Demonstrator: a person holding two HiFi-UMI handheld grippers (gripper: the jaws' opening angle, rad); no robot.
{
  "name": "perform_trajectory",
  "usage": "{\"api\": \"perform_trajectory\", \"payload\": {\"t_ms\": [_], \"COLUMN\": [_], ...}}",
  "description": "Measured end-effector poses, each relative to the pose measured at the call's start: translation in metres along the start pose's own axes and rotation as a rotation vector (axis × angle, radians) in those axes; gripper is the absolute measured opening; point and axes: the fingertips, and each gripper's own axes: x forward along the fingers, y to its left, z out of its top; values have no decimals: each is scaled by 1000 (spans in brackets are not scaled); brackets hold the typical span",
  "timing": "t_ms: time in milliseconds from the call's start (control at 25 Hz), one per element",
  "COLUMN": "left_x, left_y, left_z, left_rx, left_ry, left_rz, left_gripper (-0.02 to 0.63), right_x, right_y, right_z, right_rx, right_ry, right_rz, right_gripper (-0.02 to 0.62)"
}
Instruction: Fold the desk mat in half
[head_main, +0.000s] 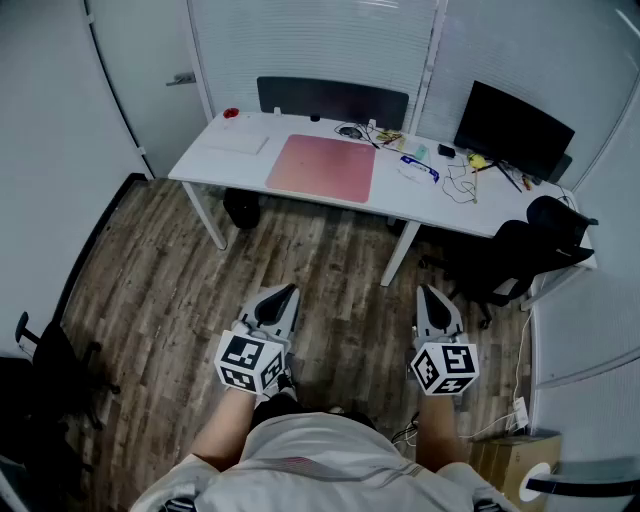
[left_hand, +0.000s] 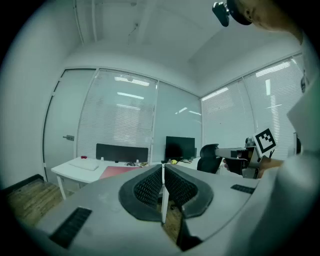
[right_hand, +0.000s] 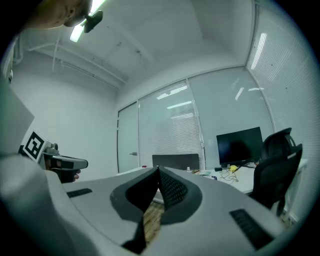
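I count two grippers in my hands, the left gripper (head_main: 286, 296) at eleven o'clock and the right gripper (head_main: 428, 295) at one. Ahead at twelve stands one white desk (head_main: 420, 200), and on it are one pink desk mat (head_main: 322, 166), one black monitor (head_main: 512, 128) out at one o'clock, and one dark divider panel (head_main: 332, 100) along the far edge. One black office chair (head_main: 520, 255) sits at two o'clock; a second dark seat (head_main: 45, 365), hard to make out, sits at eight. One door (head_main: 150, 70) shows at eleven

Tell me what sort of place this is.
Most likely a small office: a white desk carrying a pink desk mat and a black monitor, a black office chair beside it, and blinds behind.
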Motion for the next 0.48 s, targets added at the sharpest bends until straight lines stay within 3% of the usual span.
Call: {"api": "perform_trajectory", "payload": {"t_ms": [480], "left_x": [-3], "left_y": [7], "left_z": [-10], "left_rx": [-8], "left_ry": [21], "left_rz": [1], "left_gripper": [23], "right_x": [7], "right_y": [6], "right_z": [-8], "right_rx": [3], "right_ry": [16], "right_rz": [0], "right_gripper": [52]}}
